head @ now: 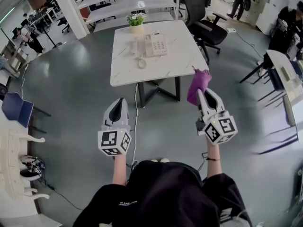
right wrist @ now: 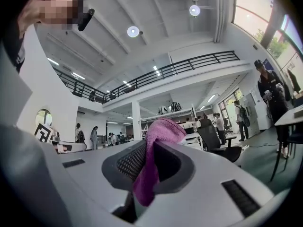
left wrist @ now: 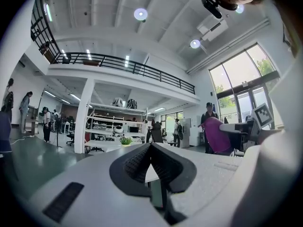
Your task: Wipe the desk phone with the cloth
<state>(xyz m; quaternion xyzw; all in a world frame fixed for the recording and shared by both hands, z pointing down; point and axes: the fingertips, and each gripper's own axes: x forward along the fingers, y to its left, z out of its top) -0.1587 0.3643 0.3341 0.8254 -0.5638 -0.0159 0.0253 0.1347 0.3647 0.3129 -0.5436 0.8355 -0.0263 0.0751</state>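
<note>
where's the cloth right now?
Head view, right side: the purple cloth is clamped in the right gripper, held in the air just off the near right corner of the white table.
</note>
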